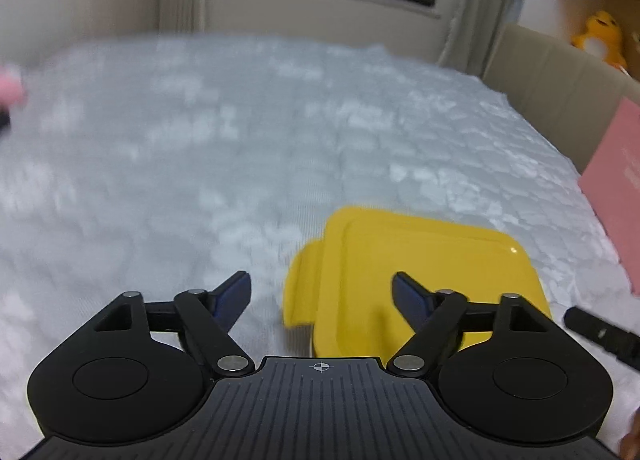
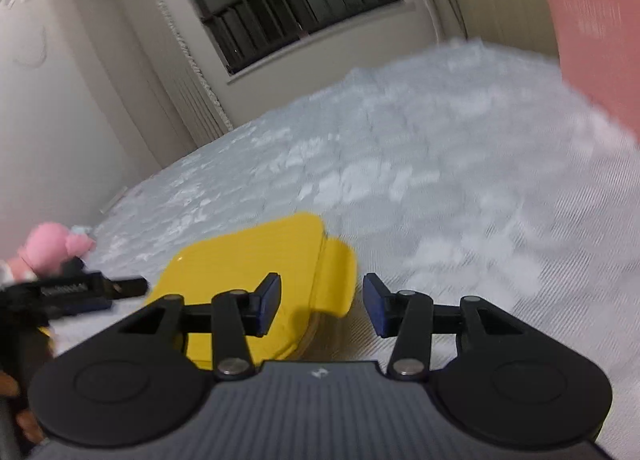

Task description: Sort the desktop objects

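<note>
- A glossy yellow lidded box (image 1: 416,272) with a side latch tab lies flat on the bed, just ahead of the left claw (image 1: 322,294), right of centre.
- From the right claw (image 2: 322,302), it sits ahead-left.

Pale quilted bed cover (image 1: 240,147); lying on it, a yellow lidded box (image 1: 420,268), a pink plush toy (image 2: 52,248) near one edge.

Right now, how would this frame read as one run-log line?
left gripper: open, empty | right gripper: open, empty | yellow lidded box: lid on, on bed, ungrasped | plush: far side
</note>
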